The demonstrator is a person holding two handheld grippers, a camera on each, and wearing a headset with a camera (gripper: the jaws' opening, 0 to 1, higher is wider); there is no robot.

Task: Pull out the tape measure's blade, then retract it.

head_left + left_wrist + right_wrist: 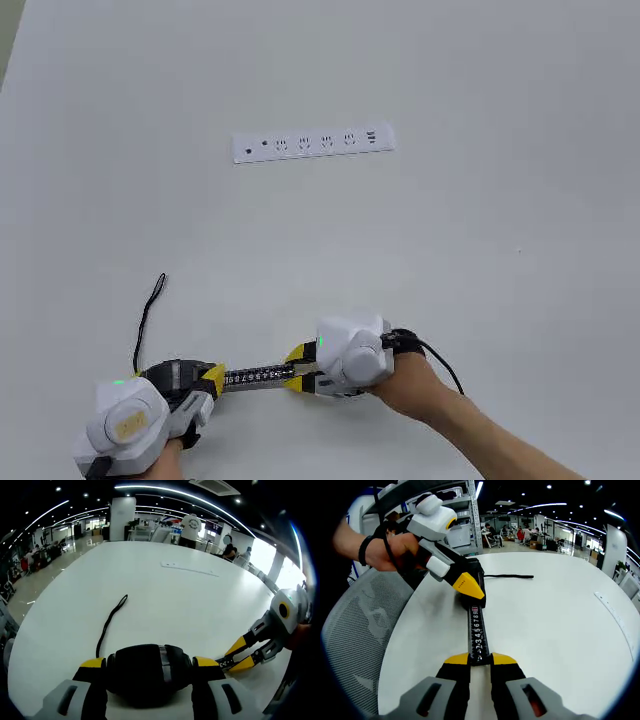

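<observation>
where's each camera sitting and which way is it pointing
Head view: on the headset, looking down at the white table; the left gripper, right gripper and right hand show.
Left gripper view: on the left gripper, facing across the table toward the right gripper; its jaws clamp the tape measure case.
Right gripper view: on the right gripper, facing back at the left gripper and left hand; its jaws pinch the blade.
Shared: all three show the power strip.
</observation>
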